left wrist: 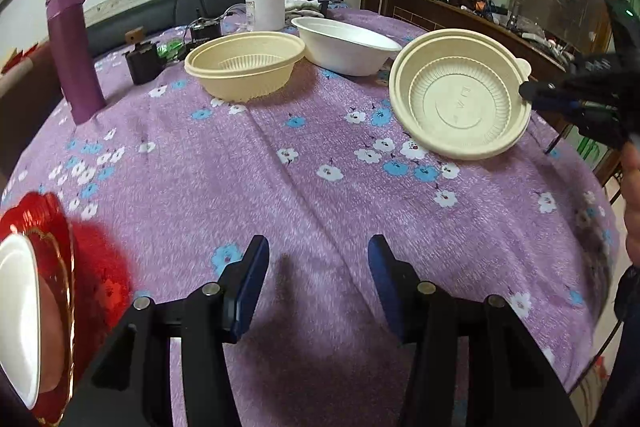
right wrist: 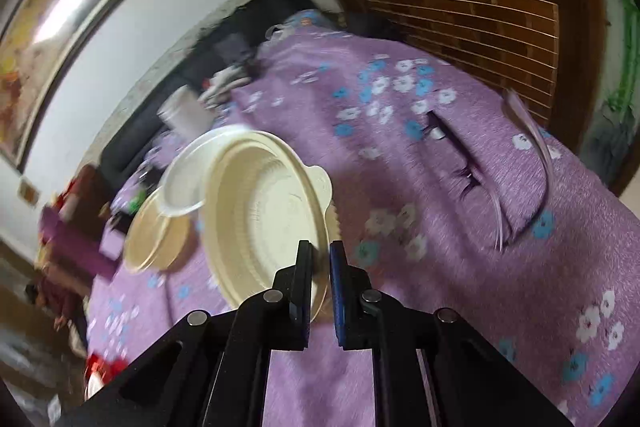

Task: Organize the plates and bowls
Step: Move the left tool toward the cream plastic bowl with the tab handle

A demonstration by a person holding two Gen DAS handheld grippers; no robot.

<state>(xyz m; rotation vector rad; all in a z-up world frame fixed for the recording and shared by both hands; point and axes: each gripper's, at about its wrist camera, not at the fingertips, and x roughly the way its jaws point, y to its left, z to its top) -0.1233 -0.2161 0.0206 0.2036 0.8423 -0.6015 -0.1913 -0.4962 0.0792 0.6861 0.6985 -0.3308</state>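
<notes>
My right gripper [right wrist: 320, 247] is shut on the rim of a shallow cream ribbed bowl [right wrist: 264, 211], which it holds tilted on edge above the purple flowered tablecloth [right wrist: 440, 227]. In the left wrist view that bowl [left wrist: 460, 99] stands at the right, with the right gripper [left wrist: 528, 91] pinching its far rim. A deeper cream bowl [left wrist: 244, 67] sits upright further back, and a white bowl [left wrist: 344, 45] stands behind it. My left gripper [left wrist: 318, 243] is open over bare cloth with nothing between its fingers. At the left edge lies a red plate [left wrist: 52, 227] with a white plate [left wrist: 16, 315] on it.
A tall purple flask [left wrist: 74, 51] stands at the back left. A white jar [left wrist: 265, 7] and a small dark box [left wrist: 142, 61] are beyond the bowls. A wooden cabinet [left wrist: 460, 15] runs along the right side. A person's hand [left wrist: 632, 195] shows at the right edge.
</notes>
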